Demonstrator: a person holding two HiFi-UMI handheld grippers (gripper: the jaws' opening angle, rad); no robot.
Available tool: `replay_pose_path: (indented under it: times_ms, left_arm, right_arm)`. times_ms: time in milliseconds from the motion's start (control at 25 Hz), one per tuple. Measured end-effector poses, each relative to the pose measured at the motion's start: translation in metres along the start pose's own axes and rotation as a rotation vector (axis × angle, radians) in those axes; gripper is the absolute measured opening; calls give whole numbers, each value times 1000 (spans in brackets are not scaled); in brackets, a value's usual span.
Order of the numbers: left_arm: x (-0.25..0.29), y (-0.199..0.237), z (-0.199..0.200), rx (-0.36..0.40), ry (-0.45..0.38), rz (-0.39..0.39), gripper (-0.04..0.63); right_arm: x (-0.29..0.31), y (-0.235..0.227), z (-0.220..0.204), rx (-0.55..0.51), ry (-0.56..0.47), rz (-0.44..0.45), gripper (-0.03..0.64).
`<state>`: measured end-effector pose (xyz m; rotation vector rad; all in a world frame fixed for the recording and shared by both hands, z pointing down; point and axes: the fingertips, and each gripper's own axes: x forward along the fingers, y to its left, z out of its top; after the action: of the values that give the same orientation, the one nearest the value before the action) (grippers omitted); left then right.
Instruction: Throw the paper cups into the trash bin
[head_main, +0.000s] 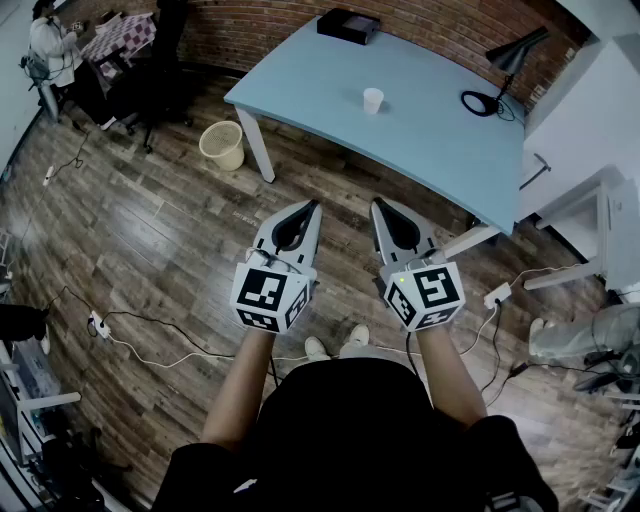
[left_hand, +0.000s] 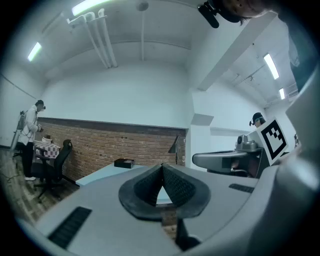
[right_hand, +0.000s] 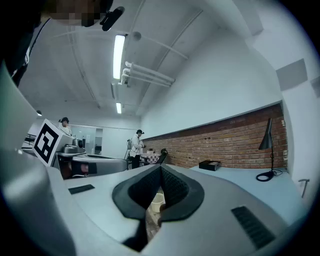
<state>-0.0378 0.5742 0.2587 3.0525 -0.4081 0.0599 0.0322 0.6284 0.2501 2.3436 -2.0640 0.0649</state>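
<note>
A white paper cup (head_main: 373, 100) stands upright near the middle of the light blue table (head_main: 320, 80). A beige trash bin (head_main: 222, 145) sits on the wood floor left of the table's leg; it also shows small between the right jaws as the bin (right_hand: 156, 202). My left gripper (head_main: 312, 206) and right gripper (head_main: 378, 204) hang side by side over the floor, short of the table's near edge. Both are shut with nothing between the jaws. The left gripper (left_hand: 161, 165) points at the table, and the right gripper (right_hand: 160, 168) points toward the bin.
A black box (head_main: 348, 26) lies at the table's far end and a black desk lamp (head_main: 500, 70) stands at its right. A white cabinet (head_main: 585, 130) is at the right. Cables and a power strip (head_main: 97, 325) lie on the floor. A person (head_main: 50, 50) stands far left.
</note>
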Motion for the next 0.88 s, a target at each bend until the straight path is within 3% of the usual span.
replay_pose_path:
  times_ms: [880]
  left_arm:
    - [62, -64, -9, -8, 41, 48, 8]
  right_arm:
    - [-31, -79, -9, 50, 0, 59, 3]
